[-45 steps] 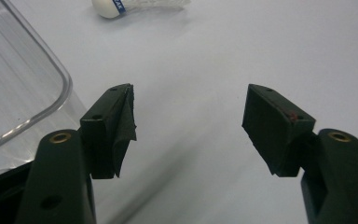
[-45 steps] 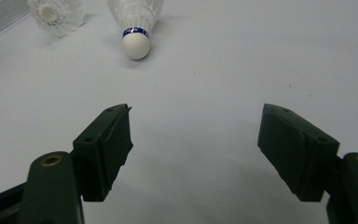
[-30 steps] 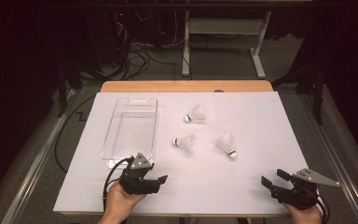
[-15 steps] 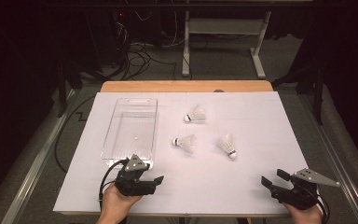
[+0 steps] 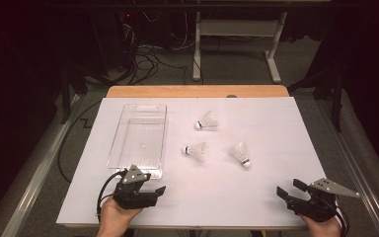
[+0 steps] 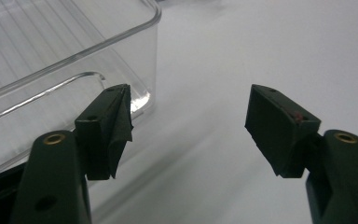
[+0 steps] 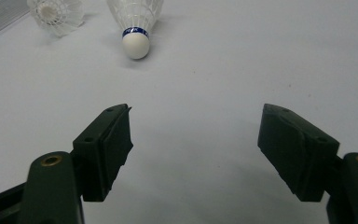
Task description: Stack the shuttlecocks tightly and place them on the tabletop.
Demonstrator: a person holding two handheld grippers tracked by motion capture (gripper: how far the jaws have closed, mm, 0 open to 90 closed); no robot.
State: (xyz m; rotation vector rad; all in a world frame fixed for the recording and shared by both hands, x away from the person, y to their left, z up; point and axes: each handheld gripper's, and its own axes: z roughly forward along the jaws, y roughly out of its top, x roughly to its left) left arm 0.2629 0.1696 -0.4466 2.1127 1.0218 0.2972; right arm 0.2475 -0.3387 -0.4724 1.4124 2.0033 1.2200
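Three white shuttlecocks lie on the white table cover: one at the back point(image 5: 208, 121), one in the middle point(image 5: 196, 151), and one to the right point(image 5: 240, 154) with a blue band point(image 7: 136, 28). A clear plastic box point(image 5: 138, 138) stands empty at the left. My left gripper point(image 5: 157, 193) is open at the near edge, just in front of the box's near right corner point(image 6: 65, 46), with nothing between its jaws point(image 6: 189, 121). My right gripper point(image 5: 288, 188) is open at the near right, its jaws point(image 7: 196, 140) pointing toward the banded shuttlecock from some distance.
The white cover lies on a wooden table point(image 5: 197, 91). Behind it are cables and a metal stand leg point(image 5: 274, 54) on the grey floor. A second shuttlecock point(image 7: 56, 14) shows at the top left of the right gripper view.
The left gripper has drifted a little to the left along the near edge. The right gripper and the shuttlecocks have stayed put.
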